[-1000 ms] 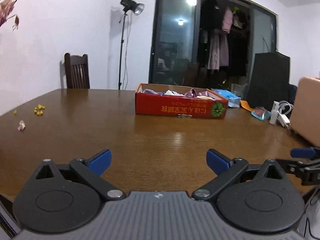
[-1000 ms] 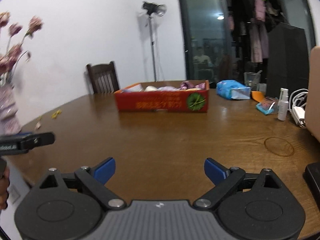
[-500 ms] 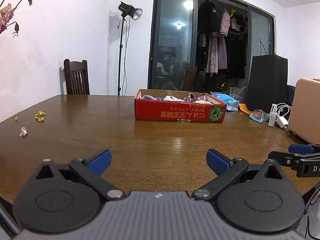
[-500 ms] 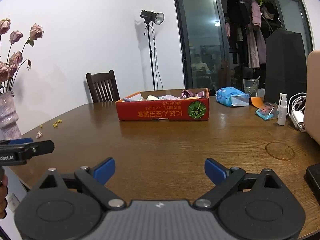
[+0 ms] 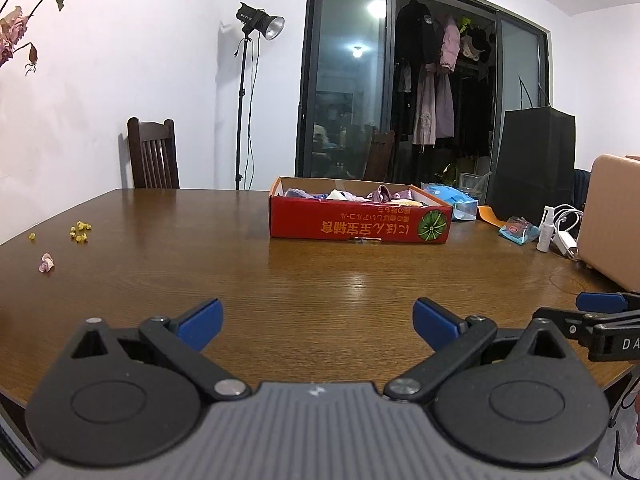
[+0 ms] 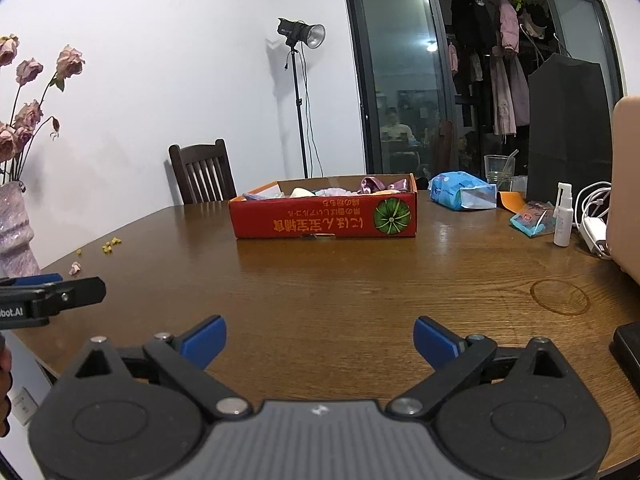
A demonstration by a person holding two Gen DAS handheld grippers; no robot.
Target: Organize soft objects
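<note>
A red cardboard box (image 5: 360, 226) (image 6: 324, 218) stands on the far middle of the brown table (image 5: 280, 292). Several soft cloth items (image 5: 360, 195) (image 6: 348, 191), pink, purple and white, lie inside it. My left gripper (image 5: 318, 322) is open and empty near the table's front edge, well short of the box. My right gripper (image 6: 320, 340) is open and empty, also at the front edge. Each gripper shows at the side of the other's view: the right one in the left wrist view (image 5: 608, 320), the left one in the right wrist view (image 6: 48, 300).
A blue tissue pack (image 6: 460, 196), a glass (image 6: 498, 168), a black bag (image 6: 568, 136), a spray bottle (image 6: 563, 216), white cables (image 6: 596, 216) and a tan case (image 5: 612, 216) stand at the right. Petals (image 5: 78, 232) lie at the left. A vase (image 6: 14, 232) is far left. A chair (image 5: 154, 156) stands behind.
Both views have tilted up a little, so the box and the table sit lower in frame. Both grippers stay open and empty.
</note>
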